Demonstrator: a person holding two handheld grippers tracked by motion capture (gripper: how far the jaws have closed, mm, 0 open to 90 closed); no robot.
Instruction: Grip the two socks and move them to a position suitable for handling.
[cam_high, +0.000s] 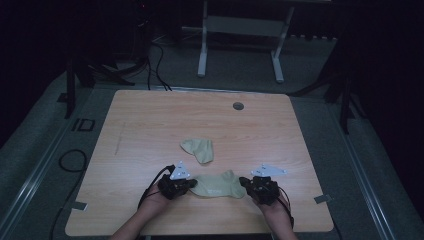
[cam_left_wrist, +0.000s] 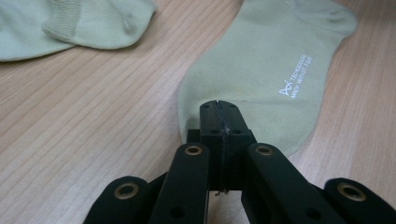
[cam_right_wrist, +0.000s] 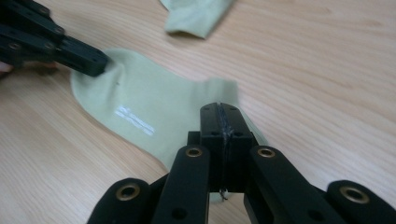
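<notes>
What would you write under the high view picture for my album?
Two grippers, left and right, pinch opposite ends of a flat sock; another sock lies behind.

Light wood table (cam_high: 150, 120) w/ two pale green socks: flat sock (cam_high: 217, 185), folded sock (cam_high: 199, 149).

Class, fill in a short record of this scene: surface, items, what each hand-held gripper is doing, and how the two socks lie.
Surface: wooden table
Near sock: flat, white lettering, stretched between both tools
Far sock: crumpled, apart from the near one
Left hand-held gripper: jaws together at one end of the near sock
Right hand-held gripper: jaws together at its other end
</notes>
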